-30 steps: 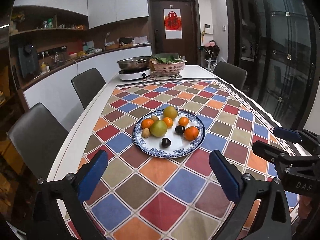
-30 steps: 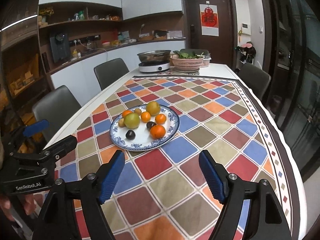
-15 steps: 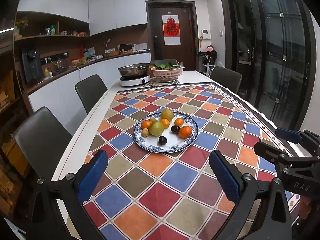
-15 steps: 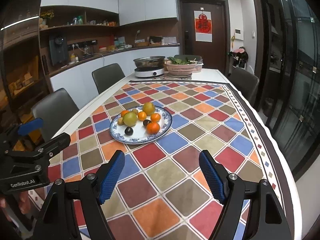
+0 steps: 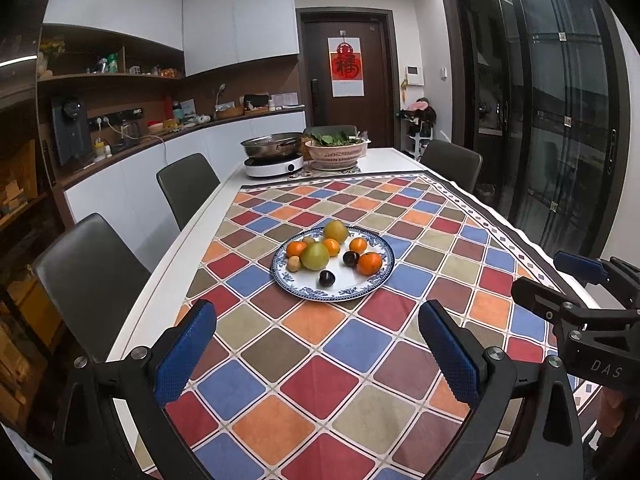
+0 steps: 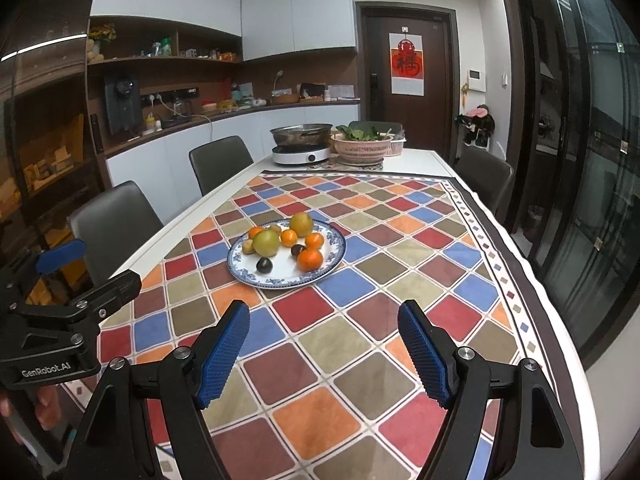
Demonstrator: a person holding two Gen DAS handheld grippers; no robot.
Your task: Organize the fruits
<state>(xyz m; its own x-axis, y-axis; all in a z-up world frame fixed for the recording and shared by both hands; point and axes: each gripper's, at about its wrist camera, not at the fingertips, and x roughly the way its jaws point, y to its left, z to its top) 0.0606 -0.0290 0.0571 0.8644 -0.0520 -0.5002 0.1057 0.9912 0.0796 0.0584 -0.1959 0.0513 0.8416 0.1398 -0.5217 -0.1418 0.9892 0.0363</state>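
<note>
I have both grippers raised over the near end of the table, and neither one holds anything. In the left wrist view my left gripper [image 5: 316, 354] fills the bottom of the frame, its blue pads [image 5: 185, 354] spread wide with only checked cloth [image 5: 320, 384] between them. My right gripper [image 6: 324, 354] sits the same way at the bottom of the right wrist view, its fingers wide apart. Each gripper also shows in the other's view, the right at the right edge of the left view and the left at the left edge of the right view.

The plate [image 5: 362, 286] of fruit lies at the centre of the left view, a little above the midline, well apart from both grippers. In the right view it sits left of centre. On it I count:
- a big green fruit [image 5: 315, 256] on the left side of the plate
- a second yellow-green fruit [image 5: 335, 231] at the plate's far edge
- an orange [image 5: 369, 263] on the right, the largest of four orange fruits
- two dark plums [image 5: 327, 278], one near the front rim and one just left of the orange
- a small tan fruit [image 5: 294, 264] touching the green one at the left rim

At the top centre of both views, at the far end of the table [image 5: 200, 232], a pan [image 5: 272, 148] rests on a white cooker [image 5: 274, 167], with a pink basket [image 5: 336, 151] of greens just to its right. Grey chairs [image 5: 90, 268] line the left side of the frame.
</note>
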